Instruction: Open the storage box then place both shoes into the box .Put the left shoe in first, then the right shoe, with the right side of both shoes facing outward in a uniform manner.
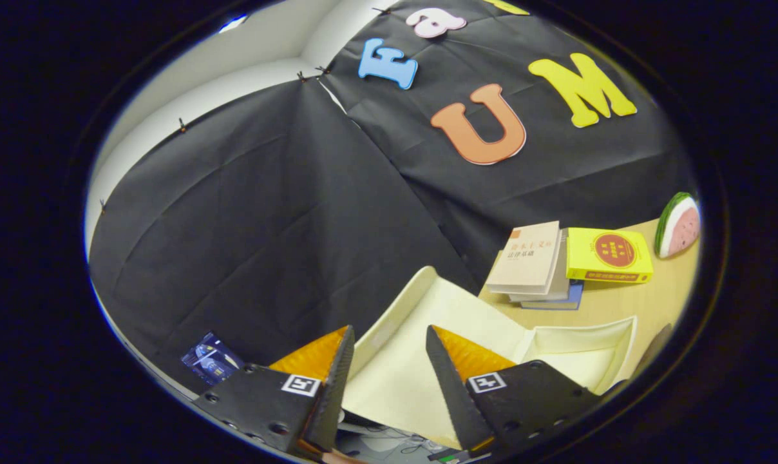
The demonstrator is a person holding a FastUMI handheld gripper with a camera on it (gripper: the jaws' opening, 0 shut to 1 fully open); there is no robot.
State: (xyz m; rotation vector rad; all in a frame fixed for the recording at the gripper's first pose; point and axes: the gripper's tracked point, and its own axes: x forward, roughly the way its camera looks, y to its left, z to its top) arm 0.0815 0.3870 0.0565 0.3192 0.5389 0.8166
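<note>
A cream storage box (582,348) lies on the wooden table (627,299), its inside showing just beyond my right finger. Its cream lid panel (421,316) is swung up and out toward me, and its raised rim runs beside my left finger. My gripper (389,332) is open, the fingers well apart, with the flat face of the lid seen through the gap between them. Neither finger presses on the lid. A dark curved shape (654,348) sits at the far side of the box; I cannot tell what it is.
Behind the box a small stack of books (534,261) lies next to a yellow book (608,256). A watermelon-slice toy (679,225) stands further right. The black cloth wall rises close behind. A small blue card (210,357) lies left of my left finger.
</note>
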